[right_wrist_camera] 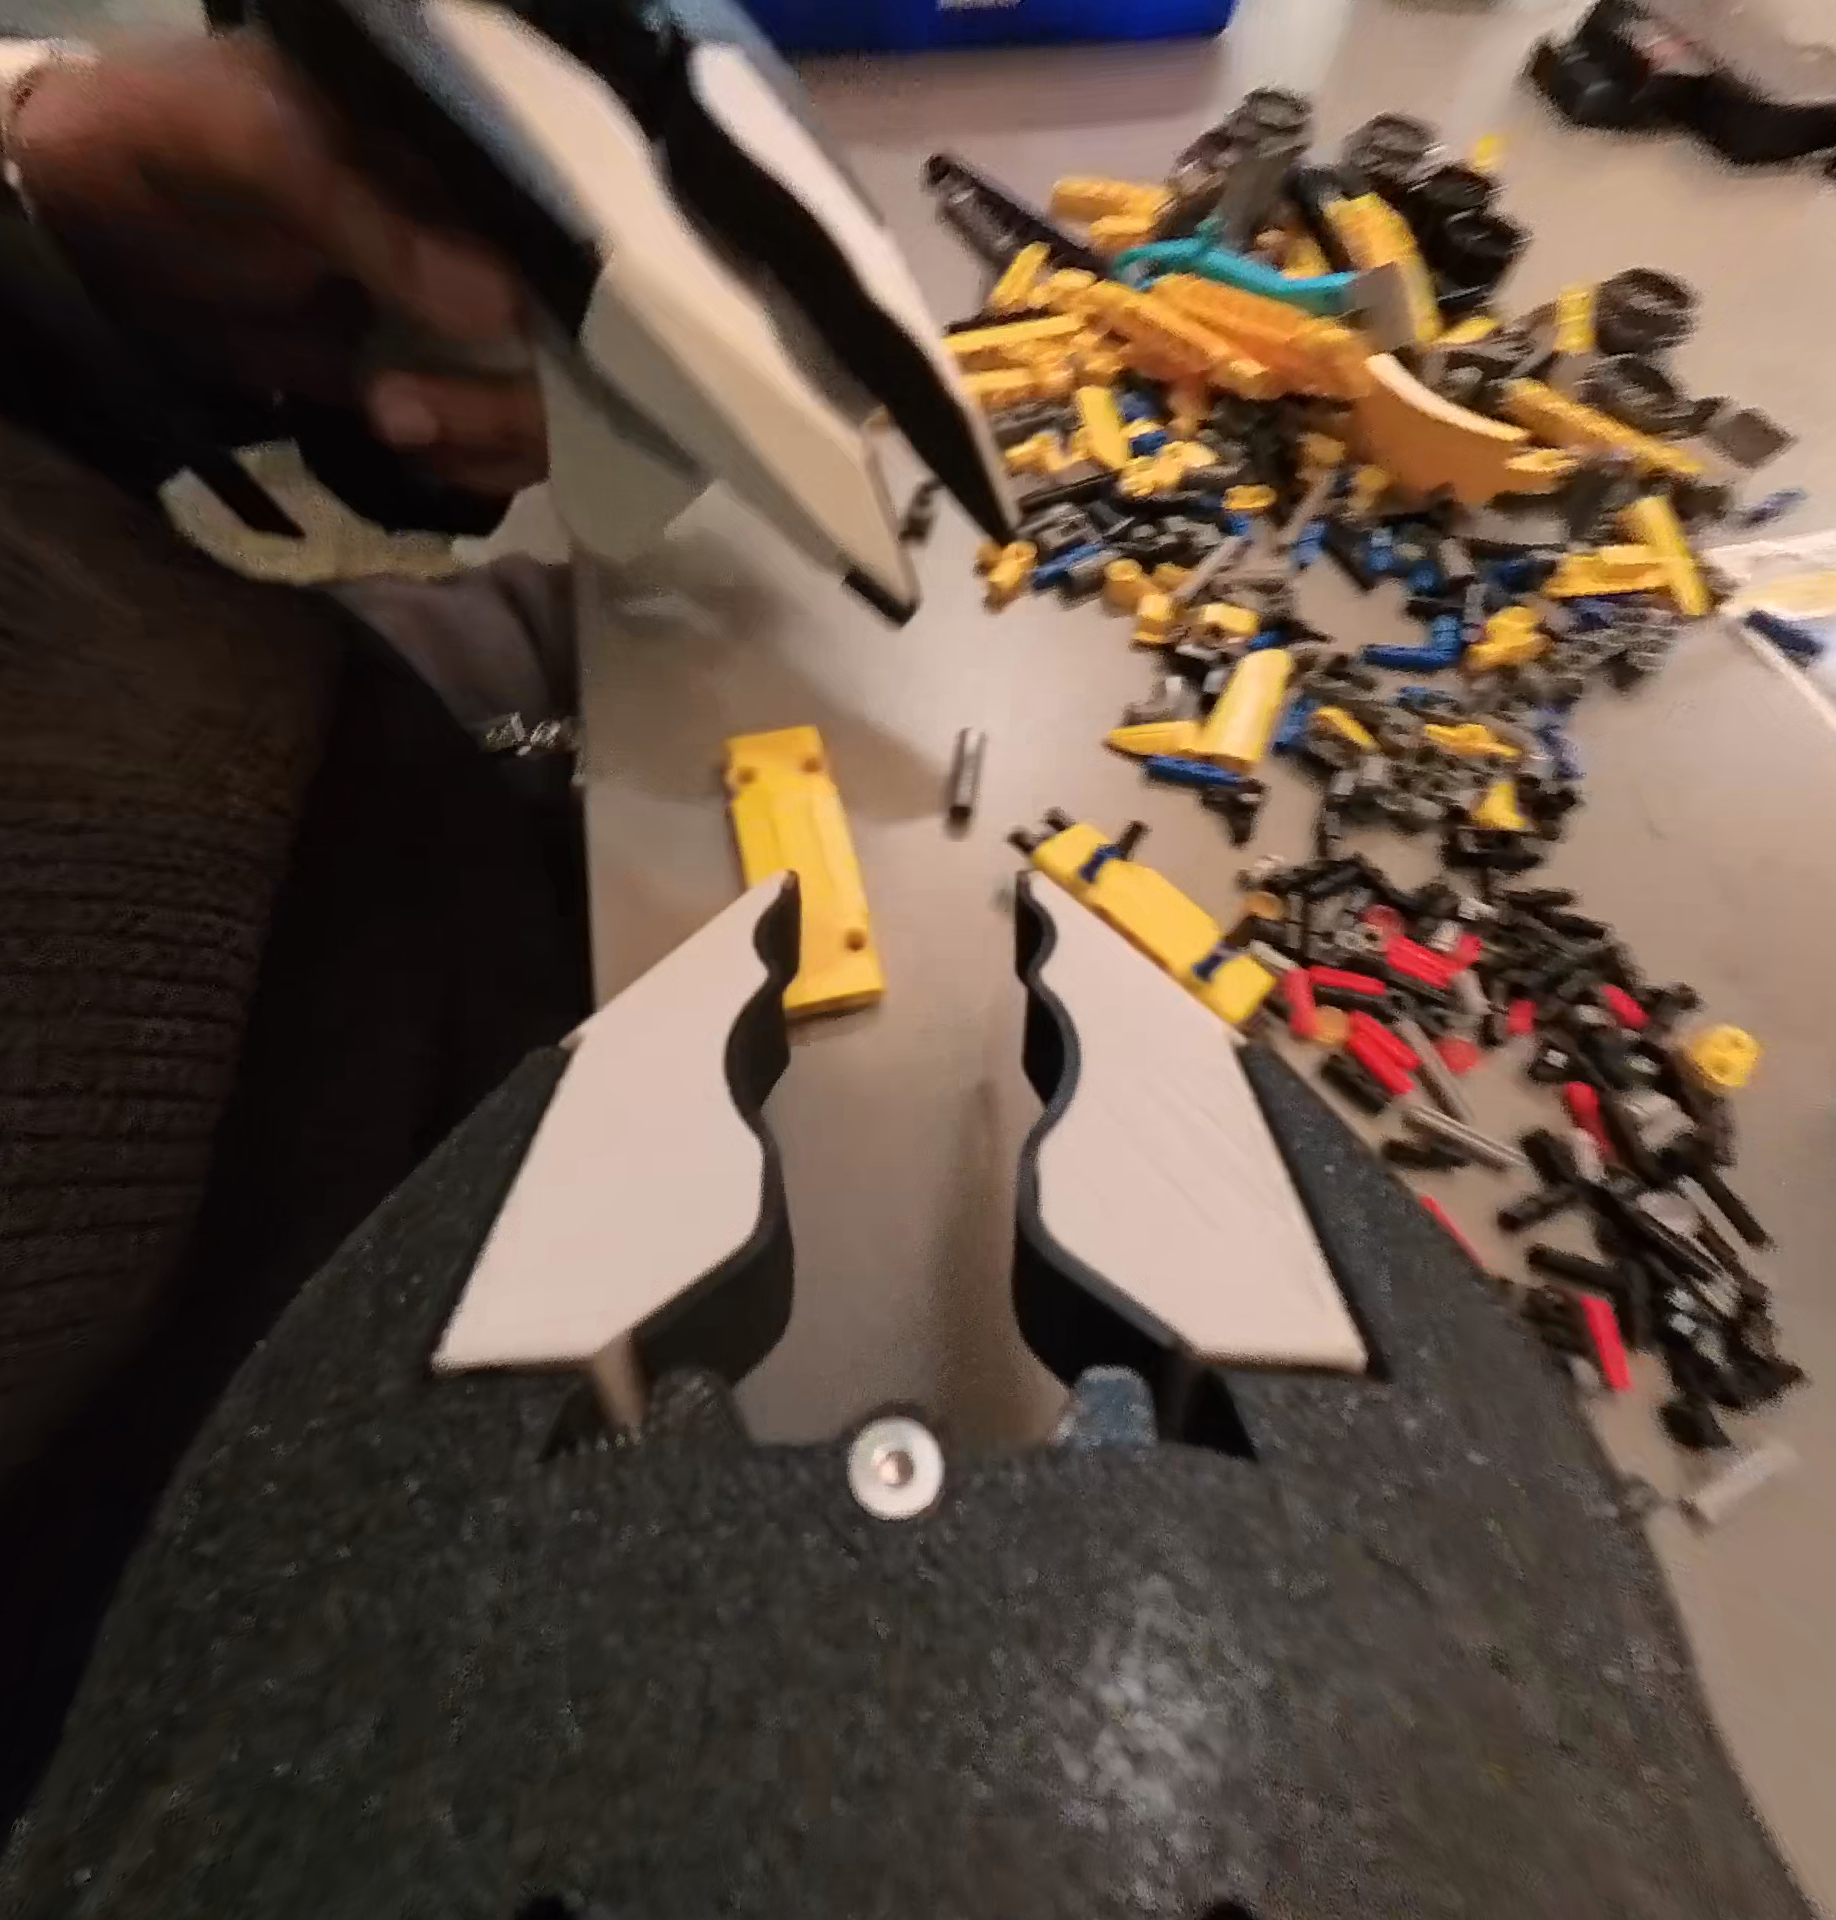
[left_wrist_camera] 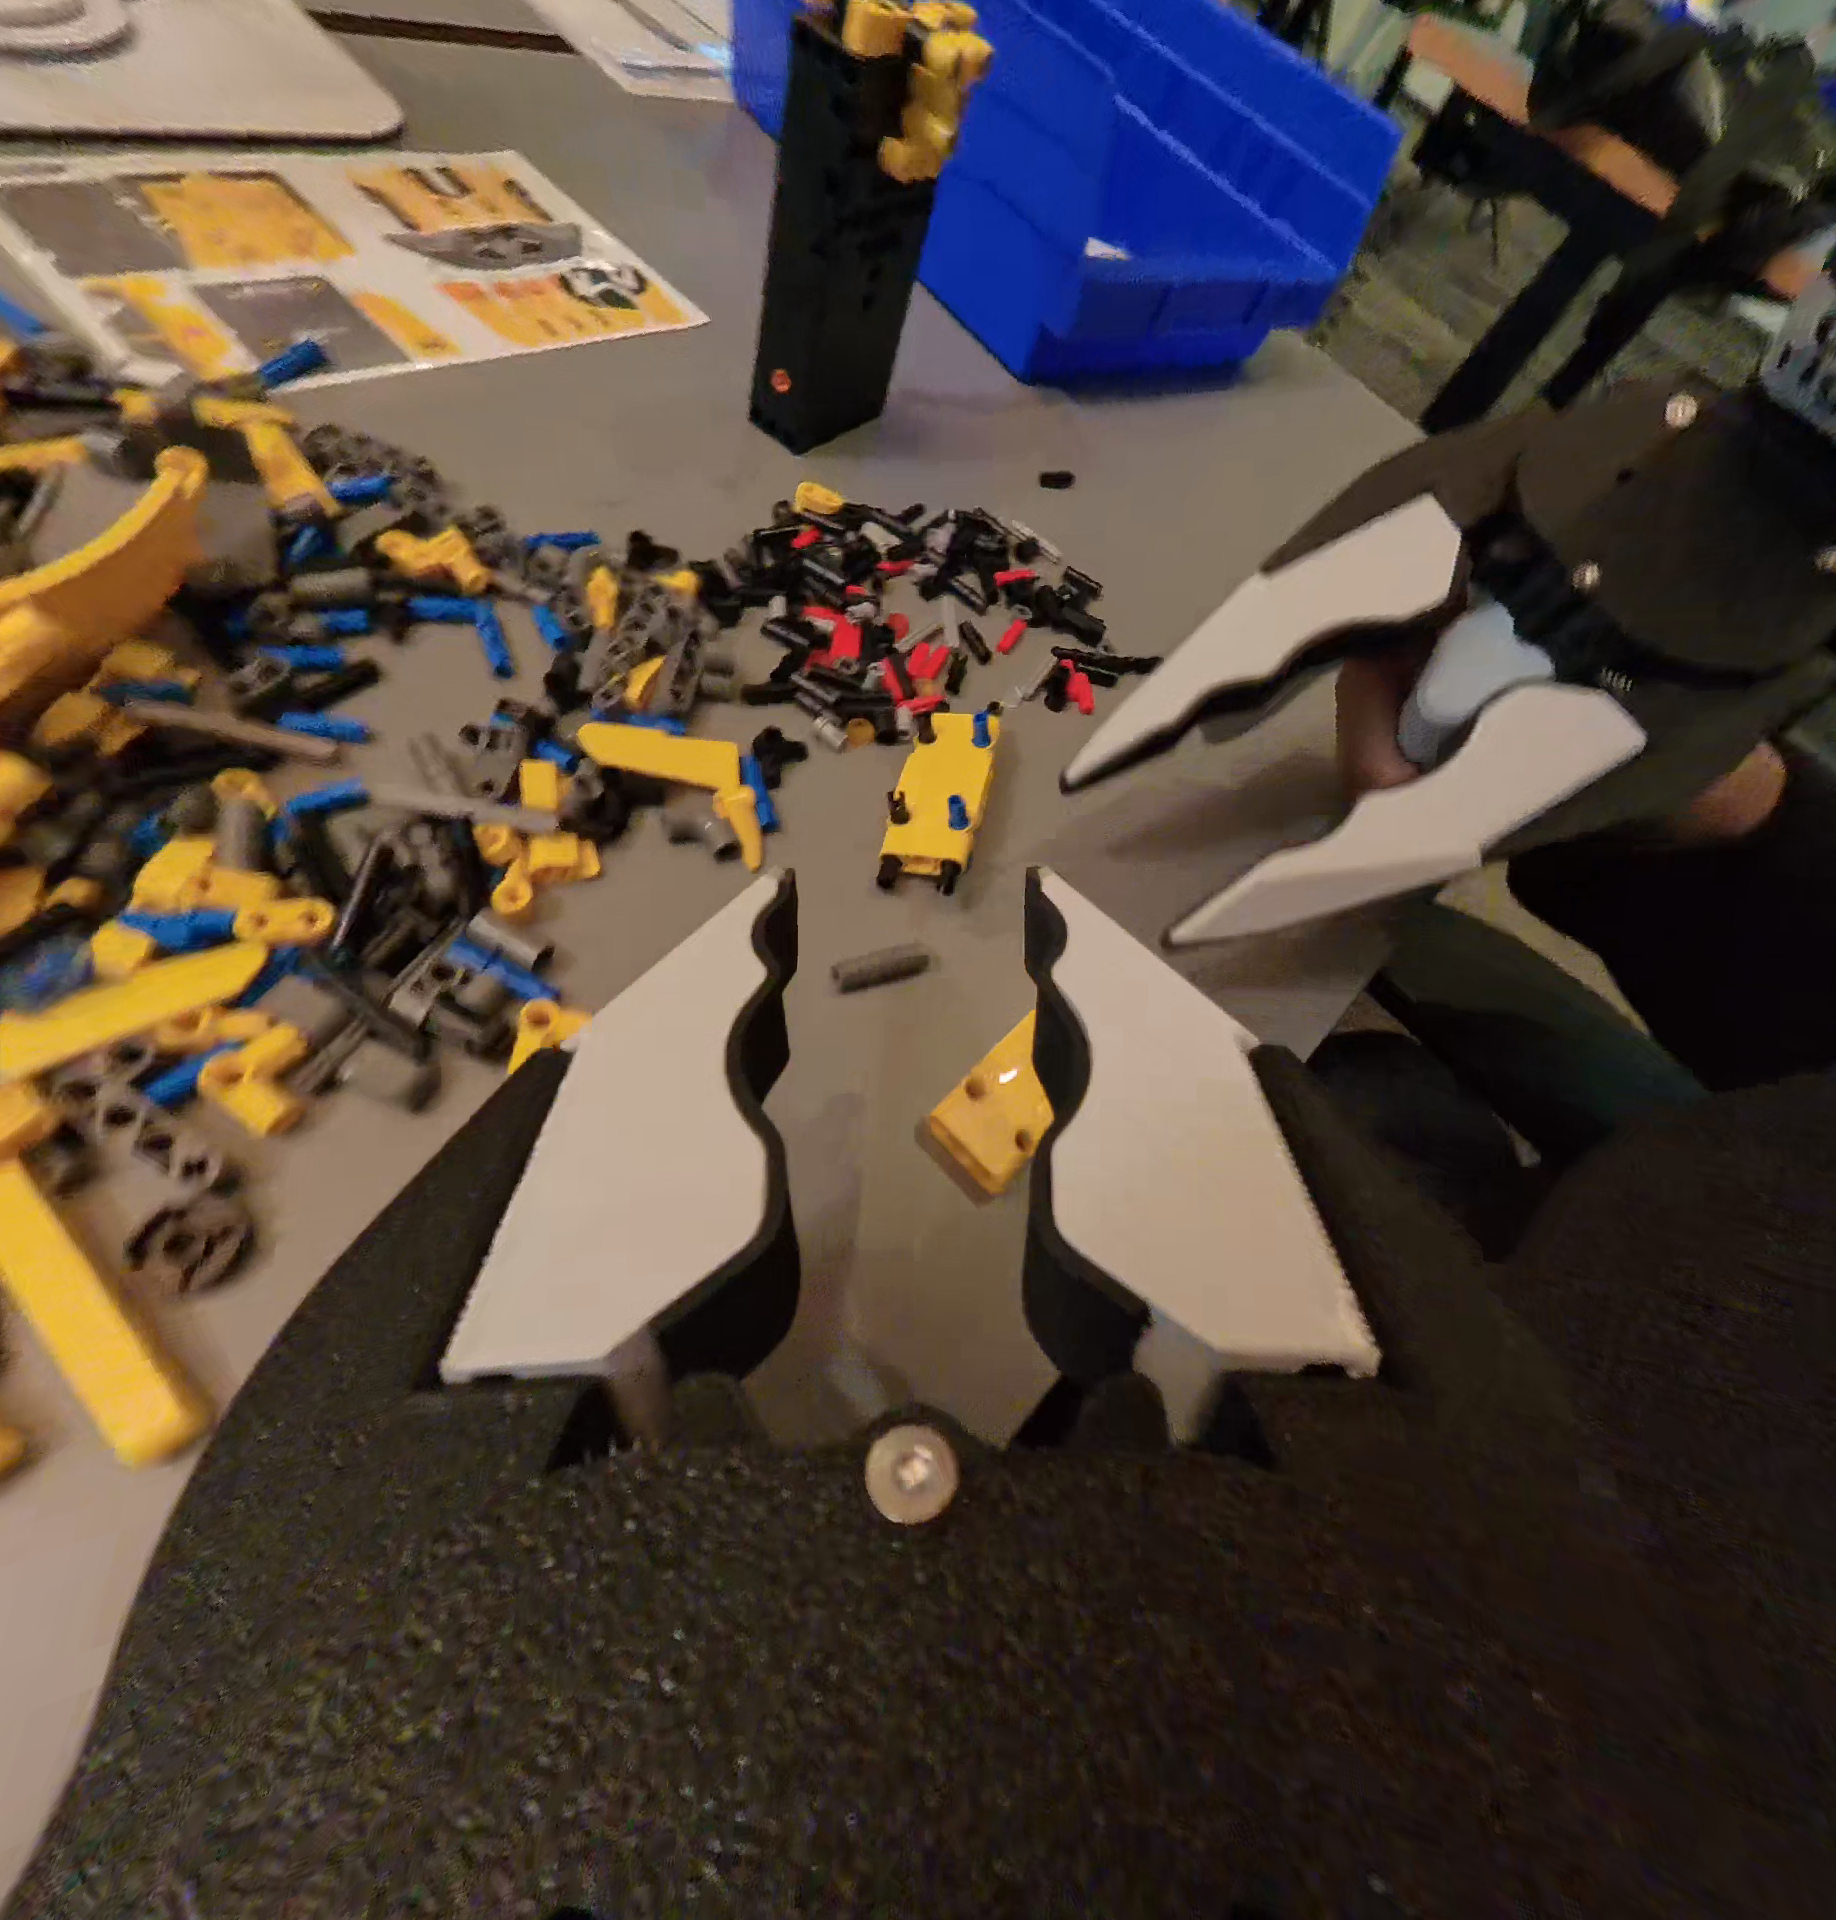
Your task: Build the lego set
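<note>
On the grey table, your left gripper and right gripper both gape empty; near you the yellow panel sits mid-frame, so a careless sweep could scatter the pin pile beyond.

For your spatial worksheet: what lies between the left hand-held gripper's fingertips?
In the left wrist view, only a small dark grey pin on bare table, just ahead of the left hand-held gripper.
</note>
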The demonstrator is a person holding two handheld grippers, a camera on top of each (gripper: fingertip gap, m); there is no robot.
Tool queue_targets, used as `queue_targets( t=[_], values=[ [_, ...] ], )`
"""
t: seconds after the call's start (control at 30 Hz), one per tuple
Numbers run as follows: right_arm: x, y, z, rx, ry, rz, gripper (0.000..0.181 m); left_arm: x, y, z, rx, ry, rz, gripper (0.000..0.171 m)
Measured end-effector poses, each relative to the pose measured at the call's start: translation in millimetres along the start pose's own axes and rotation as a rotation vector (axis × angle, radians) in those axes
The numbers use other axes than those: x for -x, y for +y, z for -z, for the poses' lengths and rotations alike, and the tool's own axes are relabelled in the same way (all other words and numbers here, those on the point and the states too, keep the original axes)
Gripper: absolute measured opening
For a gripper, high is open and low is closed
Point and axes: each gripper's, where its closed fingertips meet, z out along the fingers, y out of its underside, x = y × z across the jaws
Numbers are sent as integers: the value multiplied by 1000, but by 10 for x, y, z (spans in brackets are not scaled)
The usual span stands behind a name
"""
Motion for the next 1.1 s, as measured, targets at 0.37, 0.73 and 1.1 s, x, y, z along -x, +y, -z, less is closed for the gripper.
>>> queue_targets(
  t=[0.37, 0.73, 1.1],
  values=[
    [-586, 156, 10, 24, 170, -278, 32, -73, -18, -435, 137, 34, -92, 46],
    [-850, 354, 217, 58, 289, -310, 29, -62, 38, -753, 244, 28, -202, 52],
    [-825, 258, 315, -21, 304, -278, 29, -30, 151, -767, 297, -18, -481, 25]
  ],
)
